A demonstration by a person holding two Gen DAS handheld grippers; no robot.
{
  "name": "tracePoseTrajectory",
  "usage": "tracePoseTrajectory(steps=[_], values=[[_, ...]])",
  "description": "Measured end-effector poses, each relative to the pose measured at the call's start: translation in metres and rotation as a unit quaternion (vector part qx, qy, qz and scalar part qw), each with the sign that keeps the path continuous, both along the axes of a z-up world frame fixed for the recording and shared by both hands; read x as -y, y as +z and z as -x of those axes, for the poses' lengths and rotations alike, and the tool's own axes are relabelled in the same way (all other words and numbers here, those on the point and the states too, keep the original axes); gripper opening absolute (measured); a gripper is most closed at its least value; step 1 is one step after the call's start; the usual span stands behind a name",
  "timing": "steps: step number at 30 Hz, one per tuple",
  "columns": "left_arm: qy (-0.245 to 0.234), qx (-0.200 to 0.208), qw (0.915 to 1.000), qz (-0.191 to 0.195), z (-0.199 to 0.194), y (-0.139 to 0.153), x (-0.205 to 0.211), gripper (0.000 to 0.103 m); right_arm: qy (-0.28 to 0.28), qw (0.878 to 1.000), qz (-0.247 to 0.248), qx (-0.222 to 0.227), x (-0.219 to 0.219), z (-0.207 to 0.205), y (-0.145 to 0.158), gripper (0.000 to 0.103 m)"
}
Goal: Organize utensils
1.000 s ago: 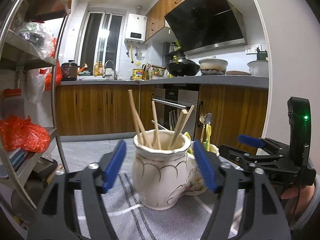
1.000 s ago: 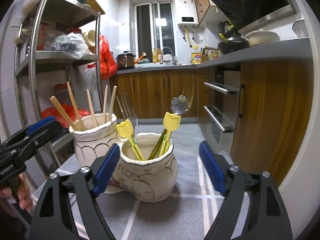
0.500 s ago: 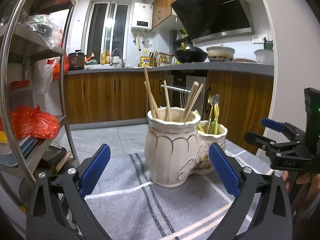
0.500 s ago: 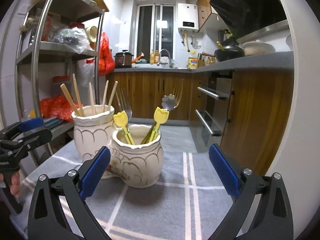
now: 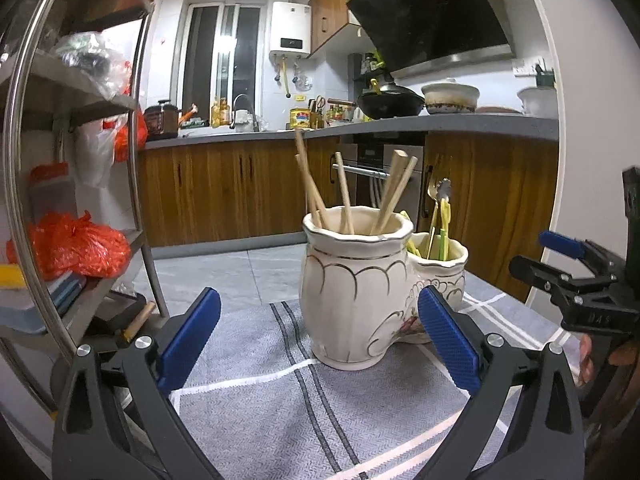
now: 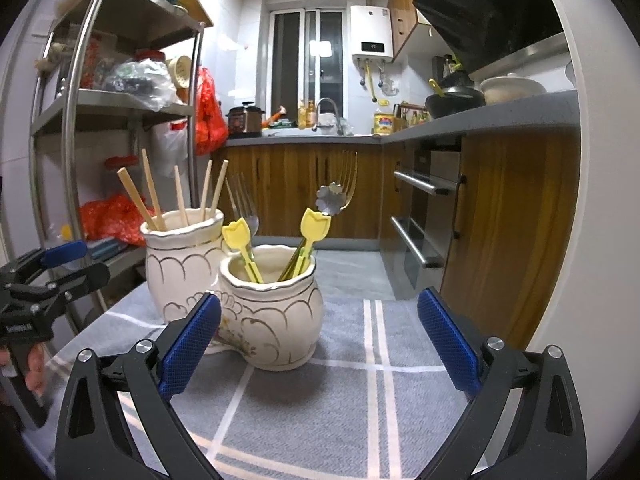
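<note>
We hold the left gripper wide open and empty, short of the tall pot of chopsticks on the grey cloth covering the surface. Touching its right side stands the low pot with yellow tulip picks and forks. Our right gripper, likewise open and empty, faces it.

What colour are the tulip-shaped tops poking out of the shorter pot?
Yellow tulip tops, clearest in the right wrist view, in the shorter pot.
</note>
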State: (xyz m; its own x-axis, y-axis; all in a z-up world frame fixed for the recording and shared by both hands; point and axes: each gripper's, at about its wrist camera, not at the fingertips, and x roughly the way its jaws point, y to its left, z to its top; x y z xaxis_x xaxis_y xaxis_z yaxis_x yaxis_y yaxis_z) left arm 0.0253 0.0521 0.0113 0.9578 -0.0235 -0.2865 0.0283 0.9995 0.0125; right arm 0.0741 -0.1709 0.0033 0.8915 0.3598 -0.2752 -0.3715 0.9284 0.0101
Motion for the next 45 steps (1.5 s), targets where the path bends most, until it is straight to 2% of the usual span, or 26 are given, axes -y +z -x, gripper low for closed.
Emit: tracePoseTrajectory(steps=[7, 45], values=[[0.012, -0.002, 0.9999, 0.000, -0.0009, 0.0003, -0.0009, 0.097, 0.000, 1.000, 0.000, 0.000, 0.0003, -0.0001, 0.0000, 0.098], [0.013, -0.008, 0.9999, 0.001, -0.0010, -0.0023, 0.0003, 0.097, 0.000, 1.000, 0.000, 0.000, 0.0002, -0.0002, 0.0002, 0.098]])
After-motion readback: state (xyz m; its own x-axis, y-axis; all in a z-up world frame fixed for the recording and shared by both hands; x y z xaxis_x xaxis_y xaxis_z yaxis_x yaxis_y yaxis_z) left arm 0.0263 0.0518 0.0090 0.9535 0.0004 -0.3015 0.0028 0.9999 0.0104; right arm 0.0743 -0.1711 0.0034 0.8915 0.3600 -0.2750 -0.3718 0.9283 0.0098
